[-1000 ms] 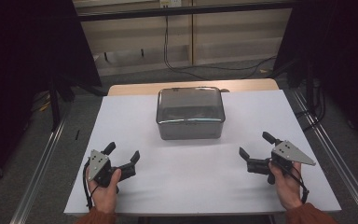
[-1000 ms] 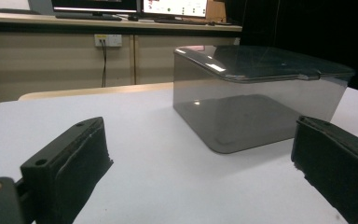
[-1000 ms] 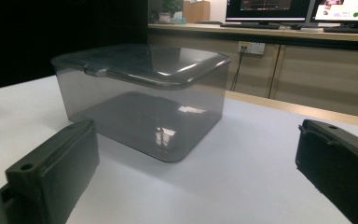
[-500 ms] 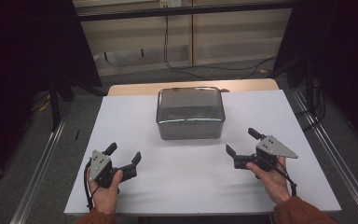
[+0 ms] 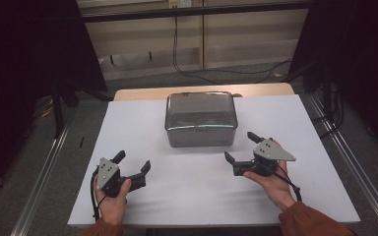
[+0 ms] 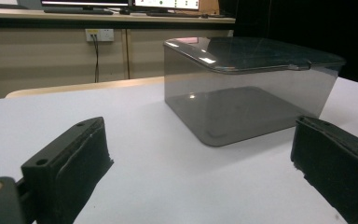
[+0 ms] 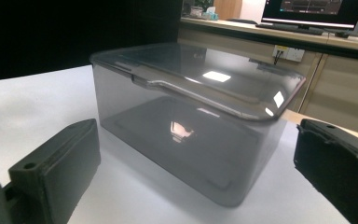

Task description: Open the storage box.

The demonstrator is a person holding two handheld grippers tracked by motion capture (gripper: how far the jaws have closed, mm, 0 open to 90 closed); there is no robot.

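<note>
Both tongs gape wide: right tongs point(image 5: 242, 150) near the lidded box point(image 5: 201, 119), left tongs point(image 5: 133, 162) farther off. I'd come in level (lid's slick), squeezing opposite walls evenly.

Left gripper point(image 5: 134, 163), right gripper point(image 5: 242, 146) — both agape

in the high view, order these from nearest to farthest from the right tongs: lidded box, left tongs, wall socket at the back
1. lidded box: just ahead and to the left of the right tongs, on the white table.
2. left tongs: across the table, near its left front.
3. wall socket: on the cabinet front, far behind the table.
</note>
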